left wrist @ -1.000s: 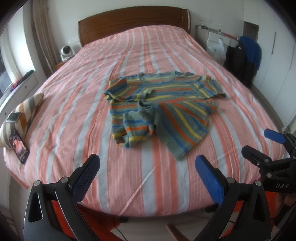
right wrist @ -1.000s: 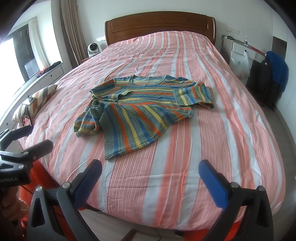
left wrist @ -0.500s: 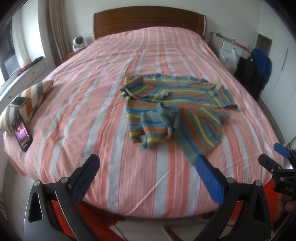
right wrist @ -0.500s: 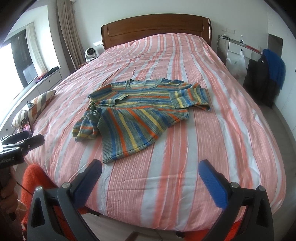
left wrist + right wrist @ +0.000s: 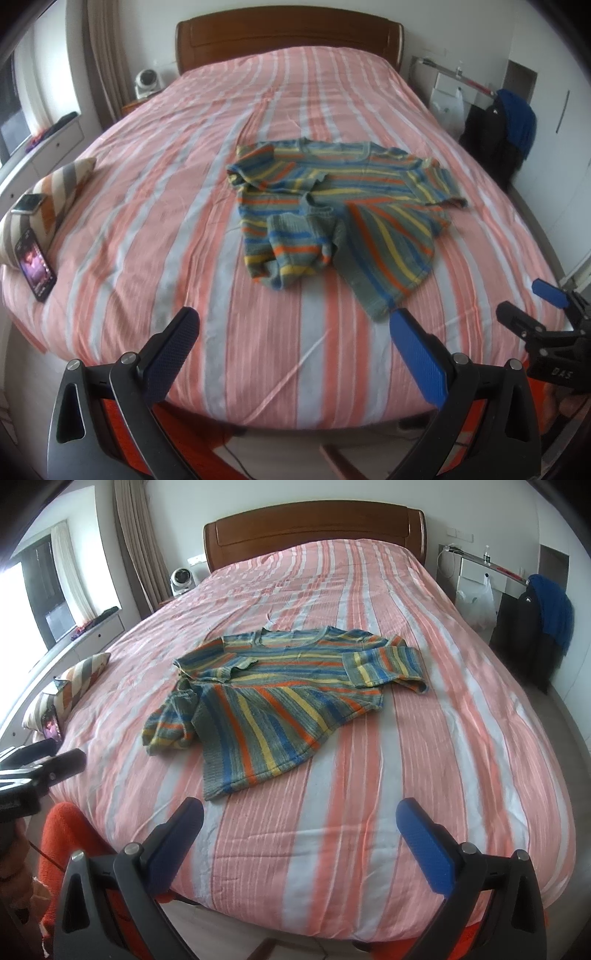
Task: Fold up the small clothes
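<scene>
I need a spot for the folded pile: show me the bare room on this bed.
Free: the wide stretch of bedspread between the striped sweater and the headboard, and the strip along the sweater's right side. Crowded: the left edge, where a striped cushion and phone sit.

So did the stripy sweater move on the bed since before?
No. The stripy sweater lies crumpled on the same bedspread stripes, its lowest corner still beside the same white stripe; only the cameras shifted.
</scene>
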Demonstrator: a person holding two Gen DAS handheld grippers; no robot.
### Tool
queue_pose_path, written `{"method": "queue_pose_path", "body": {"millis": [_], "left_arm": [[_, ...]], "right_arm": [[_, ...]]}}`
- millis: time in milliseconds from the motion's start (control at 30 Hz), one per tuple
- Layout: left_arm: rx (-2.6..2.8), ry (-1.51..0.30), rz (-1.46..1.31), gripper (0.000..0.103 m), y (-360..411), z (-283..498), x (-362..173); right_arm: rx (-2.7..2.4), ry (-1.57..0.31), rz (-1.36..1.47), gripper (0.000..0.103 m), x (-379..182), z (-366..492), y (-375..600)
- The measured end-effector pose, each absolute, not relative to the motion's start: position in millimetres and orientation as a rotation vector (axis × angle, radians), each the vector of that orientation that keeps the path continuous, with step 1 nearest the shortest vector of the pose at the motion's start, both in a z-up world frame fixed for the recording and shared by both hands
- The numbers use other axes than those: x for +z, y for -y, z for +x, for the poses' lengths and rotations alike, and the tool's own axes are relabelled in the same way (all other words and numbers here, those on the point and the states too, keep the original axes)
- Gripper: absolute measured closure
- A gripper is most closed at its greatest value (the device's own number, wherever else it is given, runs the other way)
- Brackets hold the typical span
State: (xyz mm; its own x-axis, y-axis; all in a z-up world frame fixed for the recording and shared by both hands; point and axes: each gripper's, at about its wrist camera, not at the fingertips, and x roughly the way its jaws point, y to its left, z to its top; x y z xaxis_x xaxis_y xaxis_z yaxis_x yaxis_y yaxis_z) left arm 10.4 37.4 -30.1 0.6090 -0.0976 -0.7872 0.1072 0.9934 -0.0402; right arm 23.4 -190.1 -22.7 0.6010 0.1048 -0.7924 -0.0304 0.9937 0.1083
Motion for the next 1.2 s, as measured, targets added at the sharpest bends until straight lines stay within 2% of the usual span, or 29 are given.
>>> {"method": "queue_pose_path", "body": {"millis": [933,1100,1200], "left_arm": [[-0.1,-0.909,0.014,0.0,-48.0,10.2,-34.7],[-0.008,-0.907,-0.041,0.0,-85.2,14.3,-38.7],[0.024,-0.931,-0.089,0.0,-101.8,14.1,-43.4]], "right_arm": [[0.114,-0.969,0.085,0.0,-44.9,26.3,178.7],[0.31,-0.938,0.319,0.0,-50.0,49.4,192.9],[0.385,-1.034,0.542,0.001,-93.5,81.9,198.1]]}}
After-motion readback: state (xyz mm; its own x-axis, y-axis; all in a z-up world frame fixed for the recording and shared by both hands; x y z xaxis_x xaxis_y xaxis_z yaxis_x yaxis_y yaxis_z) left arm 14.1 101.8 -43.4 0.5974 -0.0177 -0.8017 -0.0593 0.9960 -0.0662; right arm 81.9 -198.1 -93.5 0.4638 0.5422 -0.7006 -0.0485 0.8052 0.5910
